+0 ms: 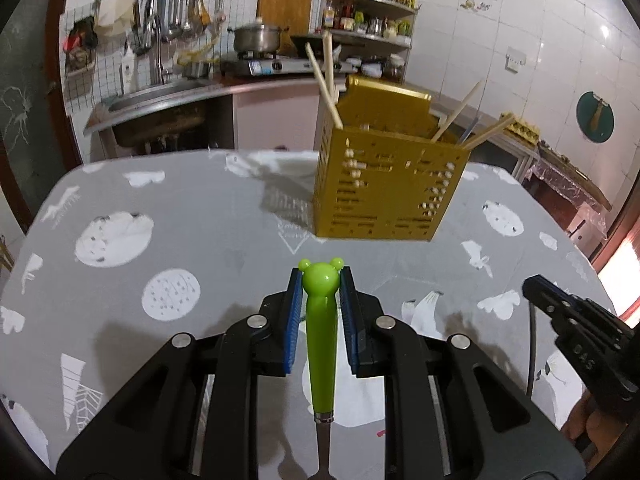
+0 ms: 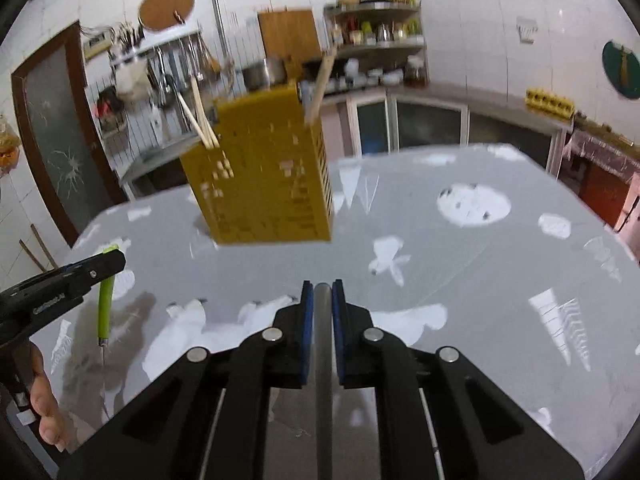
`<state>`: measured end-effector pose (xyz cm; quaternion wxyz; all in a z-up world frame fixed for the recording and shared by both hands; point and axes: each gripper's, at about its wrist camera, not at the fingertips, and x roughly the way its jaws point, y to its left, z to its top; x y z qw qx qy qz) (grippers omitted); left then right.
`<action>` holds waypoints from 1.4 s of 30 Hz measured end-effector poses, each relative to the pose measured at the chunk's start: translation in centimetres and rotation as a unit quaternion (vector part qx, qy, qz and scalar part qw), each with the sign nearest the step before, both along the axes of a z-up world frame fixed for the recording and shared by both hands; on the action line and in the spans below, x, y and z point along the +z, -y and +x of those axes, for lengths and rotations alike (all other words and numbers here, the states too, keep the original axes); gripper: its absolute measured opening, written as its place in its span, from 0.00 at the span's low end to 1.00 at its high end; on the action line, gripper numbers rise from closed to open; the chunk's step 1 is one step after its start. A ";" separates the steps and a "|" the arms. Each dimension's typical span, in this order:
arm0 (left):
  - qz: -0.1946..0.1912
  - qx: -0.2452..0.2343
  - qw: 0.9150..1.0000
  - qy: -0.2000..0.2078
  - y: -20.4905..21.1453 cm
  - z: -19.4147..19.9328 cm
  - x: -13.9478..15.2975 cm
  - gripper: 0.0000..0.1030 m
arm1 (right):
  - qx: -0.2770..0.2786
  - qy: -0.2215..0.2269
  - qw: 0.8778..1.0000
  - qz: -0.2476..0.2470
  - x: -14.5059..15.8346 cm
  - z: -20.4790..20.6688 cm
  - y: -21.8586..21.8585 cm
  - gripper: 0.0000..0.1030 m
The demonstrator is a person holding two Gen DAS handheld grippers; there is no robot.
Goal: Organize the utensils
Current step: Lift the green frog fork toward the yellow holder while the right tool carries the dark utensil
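While both grippers carry a utensil, neither is in the gold holder (image 1: 384,184) yet; it stands upright toward the far side of the table (image 1: 200,216), chopsticks (image 1: 326,88) already leaning out of it. The left gripper (image 1: 320,280) is clamped on a green bear-head utensil (image 1: 320,340), handle end forward, metal end hanging down toward the camera; which kind of utensil, cannot tell. The right gripper (image 2: 320,286) is closed on a grey metal handle (image 2: 322,320), its working end hidden below.

Risks, as judgement: the green handle is smooth and tapered, held near its top, so it could swing or slip when tilted for the drop. The holder looks light and tall; a knock on its rim or on the splayed chopsticks could tip it. Both grippers heading for the same opening could collide. The right view is blurred, so alignment is hard to judge.

Surface: grey cloth with white animal and circle prints, flat, otherwise bare nearby. Room: tiled kitchen with sink, stove with pot, spice shelf, hanging ladles, cutting board.
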<state>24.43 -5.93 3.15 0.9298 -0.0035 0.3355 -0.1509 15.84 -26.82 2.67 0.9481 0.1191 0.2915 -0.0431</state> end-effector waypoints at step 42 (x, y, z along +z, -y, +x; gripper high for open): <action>-0.017 0.007 0.993 0.117 -1.2 -5.8 5.1 0.17 | -0.026 0.154 0.986 -0.065 6.9 -6.1 -2.0 0.09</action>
